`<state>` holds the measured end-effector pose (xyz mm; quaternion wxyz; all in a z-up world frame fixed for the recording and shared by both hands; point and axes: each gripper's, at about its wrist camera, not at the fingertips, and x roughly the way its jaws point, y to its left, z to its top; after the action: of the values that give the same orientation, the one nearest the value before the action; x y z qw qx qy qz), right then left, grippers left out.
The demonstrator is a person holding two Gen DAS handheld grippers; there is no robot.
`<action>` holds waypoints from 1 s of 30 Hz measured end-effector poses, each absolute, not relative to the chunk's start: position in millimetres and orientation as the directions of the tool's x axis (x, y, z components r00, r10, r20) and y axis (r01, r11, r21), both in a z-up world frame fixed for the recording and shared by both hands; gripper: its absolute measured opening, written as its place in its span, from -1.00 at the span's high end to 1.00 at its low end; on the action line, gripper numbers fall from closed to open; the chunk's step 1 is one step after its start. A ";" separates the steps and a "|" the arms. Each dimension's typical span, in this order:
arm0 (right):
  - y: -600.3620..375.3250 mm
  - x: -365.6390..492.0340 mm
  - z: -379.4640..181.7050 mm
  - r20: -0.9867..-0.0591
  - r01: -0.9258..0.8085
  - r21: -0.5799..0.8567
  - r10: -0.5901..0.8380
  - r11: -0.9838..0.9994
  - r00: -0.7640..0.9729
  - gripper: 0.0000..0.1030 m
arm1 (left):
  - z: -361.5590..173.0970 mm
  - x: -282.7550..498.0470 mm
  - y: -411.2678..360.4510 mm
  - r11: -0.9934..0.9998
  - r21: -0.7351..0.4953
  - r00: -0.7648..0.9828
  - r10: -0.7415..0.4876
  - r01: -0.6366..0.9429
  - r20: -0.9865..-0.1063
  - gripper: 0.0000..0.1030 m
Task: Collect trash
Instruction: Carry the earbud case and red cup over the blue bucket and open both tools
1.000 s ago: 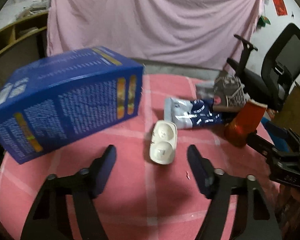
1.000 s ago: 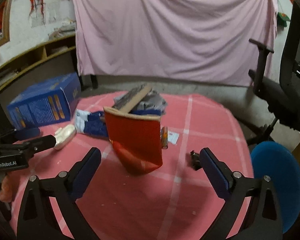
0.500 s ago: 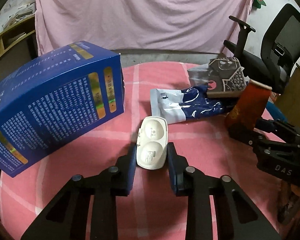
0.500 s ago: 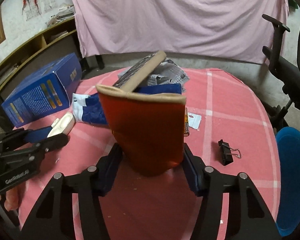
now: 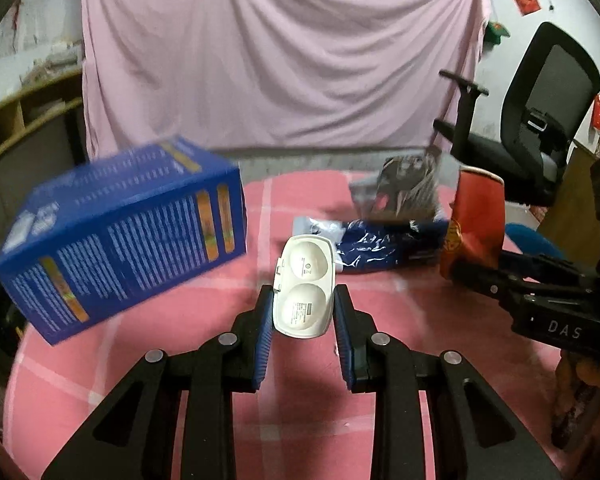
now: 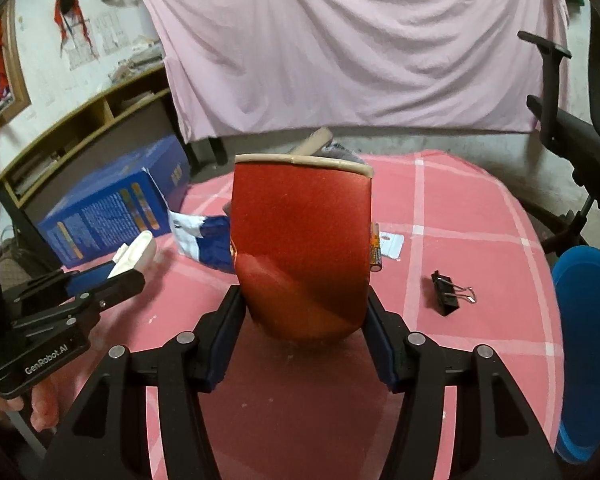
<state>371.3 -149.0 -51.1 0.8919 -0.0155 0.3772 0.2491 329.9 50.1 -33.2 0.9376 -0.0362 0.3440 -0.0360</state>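
Observation:
My left gripper (image 5: 303,300) is shut on a white two-dome plastic case (image 5: 305,285) and holds it above the pink tablecloth (image 5: 180,360). My right gripper (image 6: 304,304) is shut on a dented red paper cup (image 6: 300,248) with a beige rim, lifted off the cloth. The red cup also shows in the left wrist view (image 5: 474,224), and the white case in the right wrist view (image 6: 134,254). A blue and white wrapper (image 5: 364,246) and a dark patterned packet (image 5: 408,192) lie on the table beyond the case.
A large blue carton (image 5: 120,240) stands at the table's left. A black binder clip (image 6: 446,294), a battery (image 6: 375,246) and a small white tag (image 6: 392,242) lie right of the cup. A black office chair (image 5: 540,128) and a blue stool (image 6: 588,320) stand at the right.
Both grippers closed from open: the left on the white case, the right on the red cup. Both objects have since risen off the cloth.

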 end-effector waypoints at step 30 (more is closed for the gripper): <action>-253.3 299.5 28.2 -0.177 -0.413 0.152 0.436 0.898 0.882 -0.08 | 32.5 268.2 -38.2 0.992 -0.016 0.966 -0.125 0.125 -0.226 0.53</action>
<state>299.5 -253.3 28.2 0.9686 0.0548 0.1039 0.2193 268.2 -38.2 32.5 0.9915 -0.0008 0.1138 -0.0630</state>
